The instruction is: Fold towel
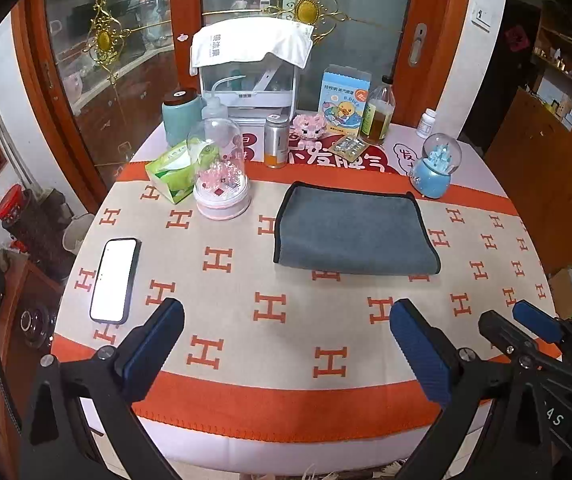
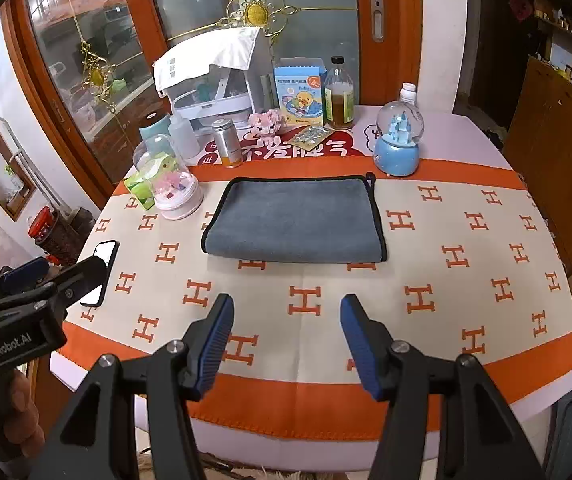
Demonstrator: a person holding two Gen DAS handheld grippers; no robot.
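Both grippers hover at the near table edge, jaws wide and empty: left gripper (image 1: pixel 286 344), right gripper (image 2: pixel 286 340). The grey towel (image 2: pixel 295 220) lies farther in, already doubled, long axis left-right. It sits ahead of the right gripper, which appears nearer.

Grey towel (image 1: pixel 355 232) lying folded on the patterned cloth

It is a soft grey rectangle with black edging along its far and side edges, doubled flat with the smooth fold toward the near side, a small black loop at its far right corner, sitting toward twelve o'clock of the table, long side running left to right
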